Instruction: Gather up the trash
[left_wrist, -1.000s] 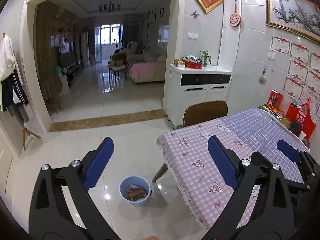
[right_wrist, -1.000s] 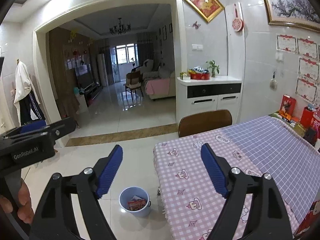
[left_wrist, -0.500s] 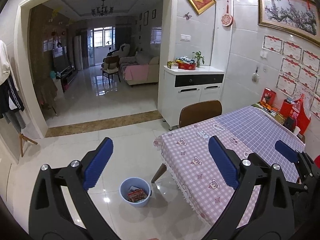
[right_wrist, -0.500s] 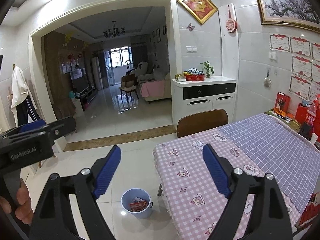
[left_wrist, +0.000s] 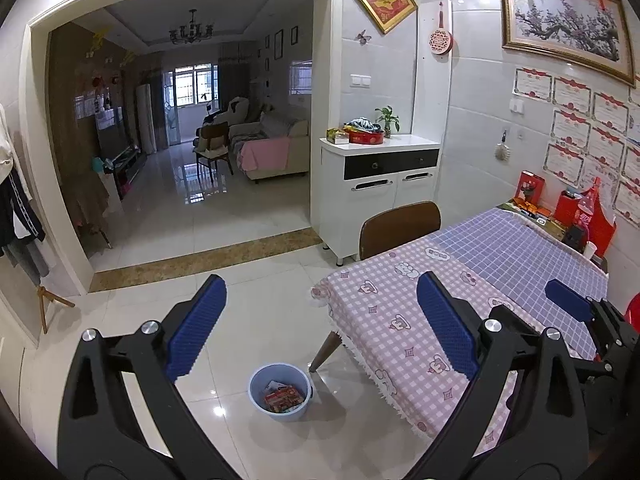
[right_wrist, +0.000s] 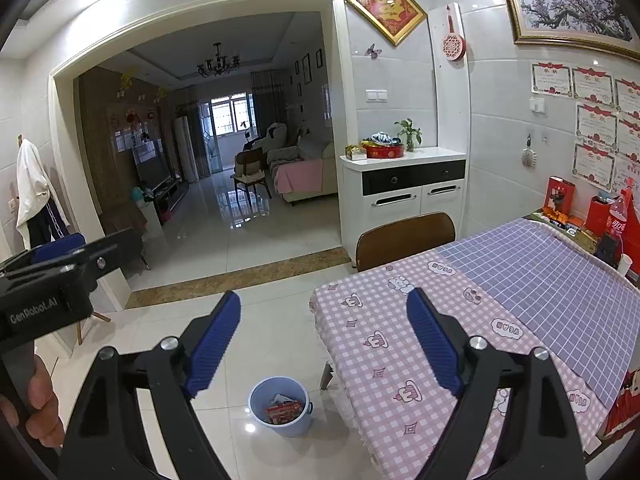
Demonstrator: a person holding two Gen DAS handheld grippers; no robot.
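Both views have drifted back slightly; blue bin's (left_wrist: 280, 394) trash (left_wrist: 283, 397) contents unclear.

Your right gripper (right_wrist: 324, 336) gapes empty above the blue bin (right_wrist: 280, 406), which sits beside the table's (right_wrist: 400, 360) corner.

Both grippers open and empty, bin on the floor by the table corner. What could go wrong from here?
1. The blue bin sits close to the table leg and the tablecloth fringe; a low reach may snag either.
2. The bin looks light on a glossy tile floor; a nudge could slide or tip it, spilling the red wrappers.
3. The left gripper and right gripper are close together and might collide.
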